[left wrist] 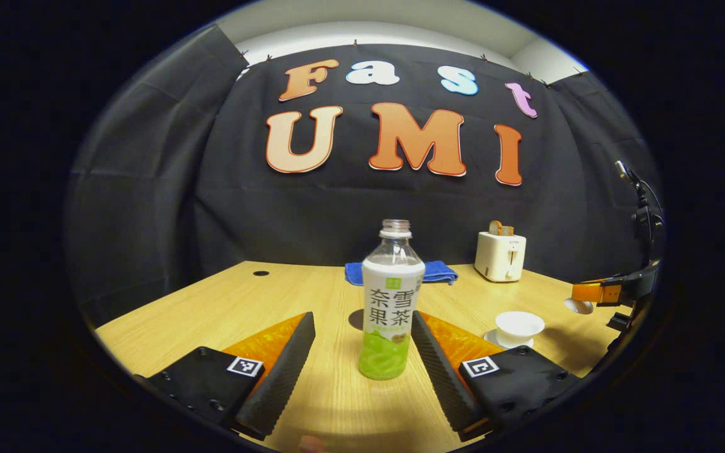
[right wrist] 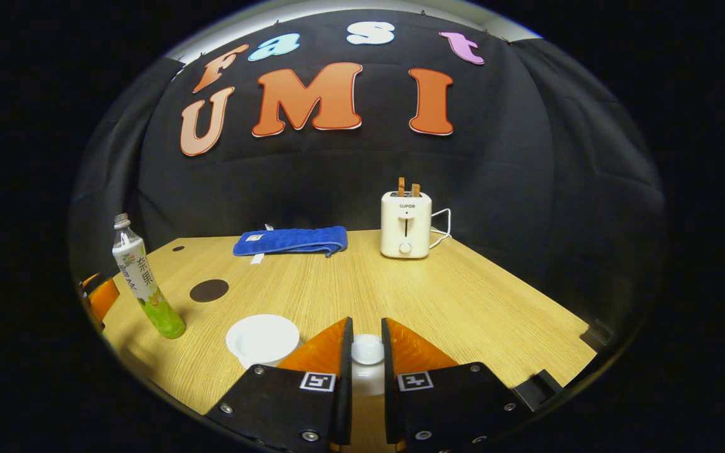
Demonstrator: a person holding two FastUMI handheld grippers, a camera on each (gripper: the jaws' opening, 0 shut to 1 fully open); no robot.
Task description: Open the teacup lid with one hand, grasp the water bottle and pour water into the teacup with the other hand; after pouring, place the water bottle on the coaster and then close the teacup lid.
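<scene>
The uncapped clear plastic bottle with green drink (left wrist: 389, 302) is standing upright at frame centre between the left gripper's (left wrist: 362, 352) spread fingers; the right gripper (right wrist: 366, 358) is pinching the white lid (right wrist: 367, 350).

Left gripper view: low over the wooden surface (left wrist: 224, 302), facing the black cloth wall, very near the upright water bottle (left wrist: 389, 302) standing between its 2 fingers. Right gripper view: also low, facing the same wall from farther right, close above the teacup lid (right wrist: 367, 350). Both views share the bottle (right wrist: 145, 286), dark round coaster (right wrist: 209, 290), open teacup (right wrist: 262, 338), blue towel (right wrist: 291, 240) and toaster (right wrist: 406, 224).
</scene>
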